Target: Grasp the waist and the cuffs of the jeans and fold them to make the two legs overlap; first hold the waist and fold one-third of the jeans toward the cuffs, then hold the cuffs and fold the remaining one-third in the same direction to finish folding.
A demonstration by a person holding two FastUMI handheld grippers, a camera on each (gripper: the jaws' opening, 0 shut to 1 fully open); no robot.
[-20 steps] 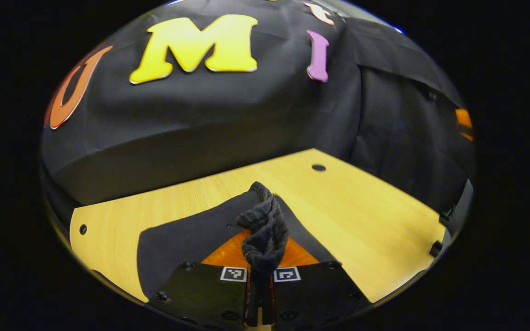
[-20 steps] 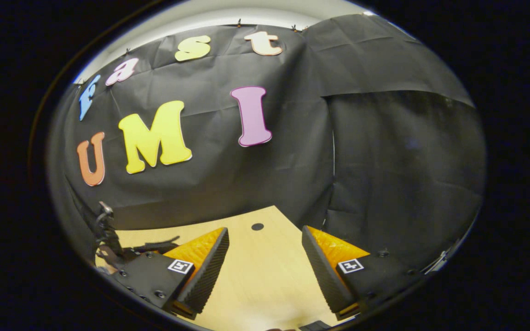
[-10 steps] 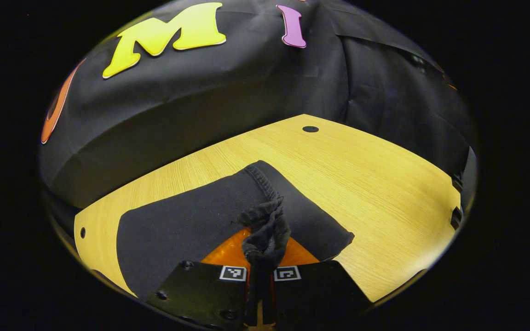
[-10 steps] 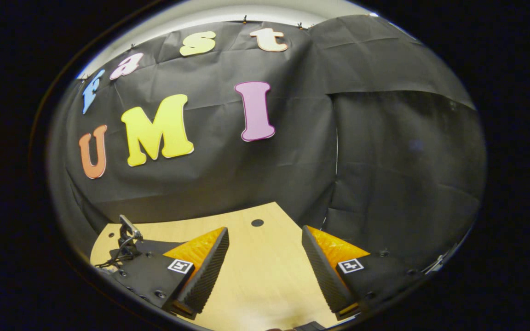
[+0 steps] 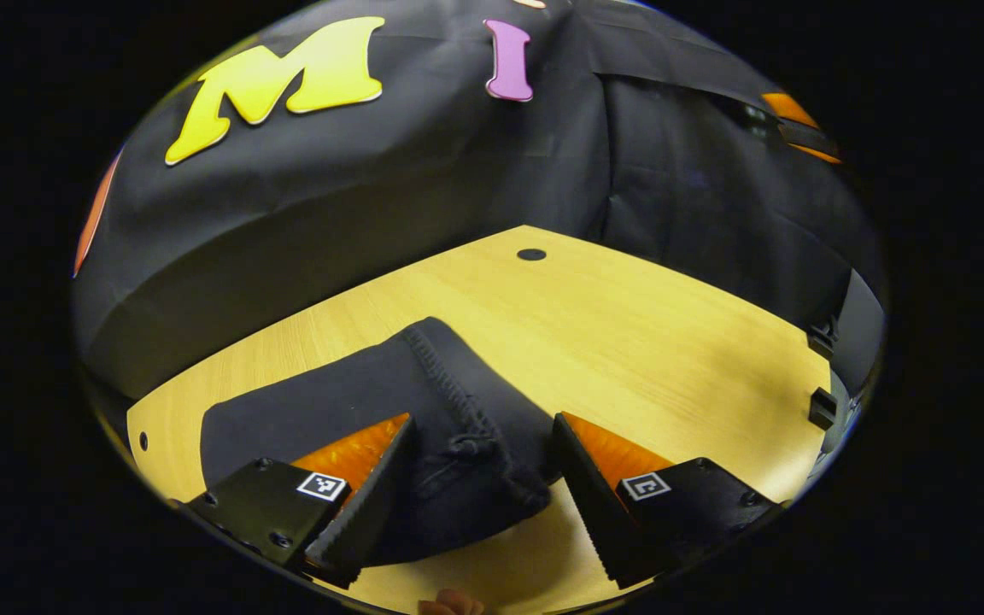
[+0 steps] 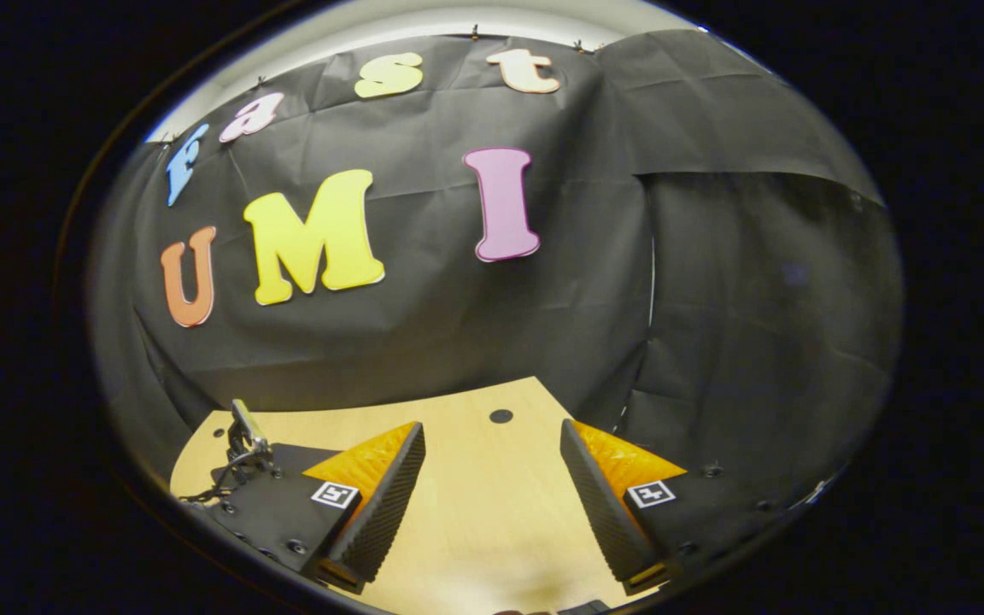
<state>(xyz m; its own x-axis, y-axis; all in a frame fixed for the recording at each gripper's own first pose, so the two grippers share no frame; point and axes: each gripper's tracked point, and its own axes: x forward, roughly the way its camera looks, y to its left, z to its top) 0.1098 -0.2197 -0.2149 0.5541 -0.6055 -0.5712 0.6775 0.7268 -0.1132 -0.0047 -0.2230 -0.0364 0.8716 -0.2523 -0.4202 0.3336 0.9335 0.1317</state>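
Jeans lie folded between your left gripper's spread fingers; your right gripper gapes over bare table.

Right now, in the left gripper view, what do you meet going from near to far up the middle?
Left gripper with open fingers → dark folded jeans → bare light wooden table → small round hole → black cloth wall.

dark charcoal jeans on a pale yellow wood-grain table.
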